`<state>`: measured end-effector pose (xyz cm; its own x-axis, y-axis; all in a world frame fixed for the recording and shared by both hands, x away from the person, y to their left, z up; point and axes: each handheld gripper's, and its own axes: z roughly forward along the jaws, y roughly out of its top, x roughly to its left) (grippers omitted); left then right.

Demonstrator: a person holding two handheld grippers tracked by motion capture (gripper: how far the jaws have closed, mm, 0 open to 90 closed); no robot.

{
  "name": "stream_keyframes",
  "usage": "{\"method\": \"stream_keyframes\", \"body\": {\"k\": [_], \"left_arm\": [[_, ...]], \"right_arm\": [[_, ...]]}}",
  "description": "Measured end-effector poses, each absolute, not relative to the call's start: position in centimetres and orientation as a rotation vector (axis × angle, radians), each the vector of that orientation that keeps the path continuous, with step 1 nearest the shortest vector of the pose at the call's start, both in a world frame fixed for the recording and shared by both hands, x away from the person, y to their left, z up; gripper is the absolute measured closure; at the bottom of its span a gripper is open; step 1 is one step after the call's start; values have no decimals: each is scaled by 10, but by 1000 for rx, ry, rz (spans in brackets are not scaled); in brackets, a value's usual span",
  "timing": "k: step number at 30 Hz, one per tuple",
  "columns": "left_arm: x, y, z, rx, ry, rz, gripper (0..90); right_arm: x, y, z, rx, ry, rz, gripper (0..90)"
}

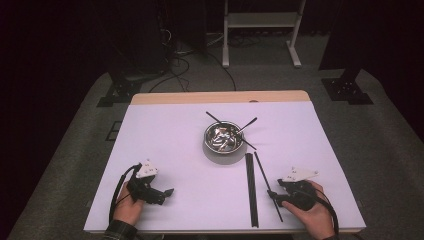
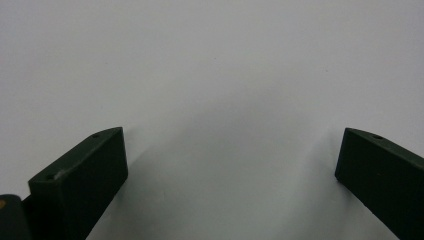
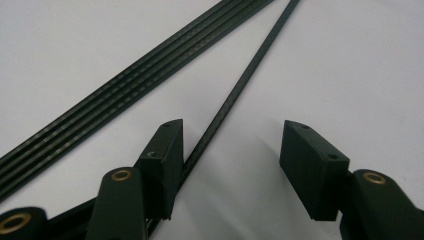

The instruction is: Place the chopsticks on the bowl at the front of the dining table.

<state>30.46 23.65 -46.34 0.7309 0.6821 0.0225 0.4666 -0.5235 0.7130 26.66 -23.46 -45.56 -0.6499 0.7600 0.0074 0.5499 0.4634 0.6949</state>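
Right gripper view: right gripper point(image 3: 230, 150) open astride the lone chopstick point(image 3: 240, 85) near the tabletop's front edge; centre it, then close. Left gripper point(image 2: 230, 165) open, empty.

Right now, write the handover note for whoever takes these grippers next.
Left gripper: jaws wide open, nothing between them, low over bare table at the near left.
Right gripper: jaws open astride the single chopstick, not closed on it.
Things: three chopsticks lie side by side left of the single one; the metal bowl at centre has more black sticks across its rim.
Done: some sticks appear laid out beside the bowl.
Left: probably close on the single chopstick and line it up with the bundle.
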Motion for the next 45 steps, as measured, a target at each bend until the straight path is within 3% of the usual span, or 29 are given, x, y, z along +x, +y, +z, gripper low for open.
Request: {"method": "stream_keyframes", "body": {"k": [45], "left_arm": [[305,237,-463,2221,863,390,0]], "right_arm": [[280,-279,-455,1242,2298,924,416]]}}
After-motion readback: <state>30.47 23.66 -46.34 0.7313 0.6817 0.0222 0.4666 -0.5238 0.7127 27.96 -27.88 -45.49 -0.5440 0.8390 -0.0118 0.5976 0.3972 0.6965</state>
